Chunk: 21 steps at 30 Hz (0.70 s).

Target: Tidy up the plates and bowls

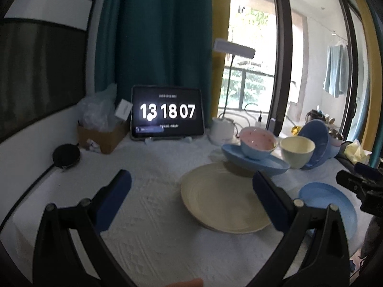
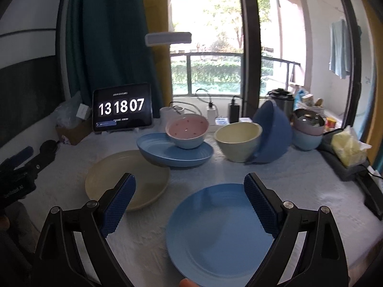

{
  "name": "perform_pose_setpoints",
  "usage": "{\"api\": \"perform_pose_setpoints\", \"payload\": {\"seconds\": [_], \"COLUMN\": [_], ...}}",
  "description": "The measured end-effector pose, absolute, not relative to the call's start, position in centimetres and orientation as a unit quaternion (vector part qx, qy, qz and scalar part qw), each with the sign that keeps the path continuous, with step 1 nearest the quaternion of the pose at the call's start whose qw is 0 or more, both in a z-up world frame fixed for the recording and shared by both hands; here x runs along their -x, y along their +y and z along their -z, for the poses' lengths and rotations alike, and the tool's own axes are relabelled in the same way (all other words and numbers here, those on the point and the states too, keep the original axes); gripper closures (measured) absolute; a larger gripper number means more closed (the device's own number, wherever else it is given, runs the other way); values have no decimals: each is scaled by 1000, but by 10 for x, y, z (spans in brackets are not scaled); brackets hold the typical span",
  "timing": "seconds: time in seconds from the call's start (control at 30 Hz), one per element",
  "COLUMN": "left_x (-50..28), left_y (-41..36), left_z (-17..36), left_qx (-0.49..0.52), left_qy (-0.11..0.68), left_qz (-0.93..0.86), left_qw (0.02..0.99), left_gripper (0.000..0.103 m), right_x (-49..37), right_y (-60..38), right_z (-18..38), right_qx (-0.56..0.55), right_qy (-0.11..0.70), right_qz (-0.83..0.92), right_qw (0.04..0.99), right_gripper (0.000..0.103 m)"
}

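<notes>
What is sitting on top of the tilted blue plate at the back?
A pink-lined bowl with a blue outside sits upright on the tilted blue plate. The bowl looks empty apart from small dots. The plate's near edge overlaps the cream plate; what props it up is hidden.

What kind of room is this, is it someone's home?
Most likely a home, a table set by a balcony door. Teal curtains hang beside the glass, laundry hangs outside, and plates and bowls such as the pink bowl sit on a white tablecloth.
</notes>
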<state>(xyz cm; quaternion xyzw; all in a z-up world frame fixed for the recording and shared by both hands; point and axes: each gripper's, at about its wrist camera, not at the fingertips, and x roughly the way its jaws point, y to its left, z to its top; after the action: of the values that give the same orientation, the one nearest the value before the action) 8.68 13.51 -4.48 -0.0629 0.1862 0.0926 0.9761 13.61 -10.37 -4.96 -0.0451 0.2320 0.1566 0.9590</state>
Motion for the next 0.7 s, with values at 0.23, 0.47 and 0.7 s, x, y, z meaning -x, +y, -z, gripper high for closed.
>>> {"api": "perform_pose_setpoints", "payload": {"seconds": [0.23, 0.47, 0.7], "left_x": [-117, -147, -168], "left_y": [155, 164, 170], "left_z": [62, 76, 92], "left_qx": [83, 87, 108], "left_qy": [230, 267, 299], "left_qz": [-77, -72, -61], "left_qw": [967, 957, 946], "left_gripper": [2, 2, 4], "right_x": [-160, -187, -218], "right_y": [-73, -56, -41], "right_z": [64, 79, 98], "right_qx": [48, 25, 11], "right_qy": [249, 291, 340], "right_qz": [-178, -194, -188], "right_qw": [951, 936, 921], "right_gripper": [9, 9, 9]}}
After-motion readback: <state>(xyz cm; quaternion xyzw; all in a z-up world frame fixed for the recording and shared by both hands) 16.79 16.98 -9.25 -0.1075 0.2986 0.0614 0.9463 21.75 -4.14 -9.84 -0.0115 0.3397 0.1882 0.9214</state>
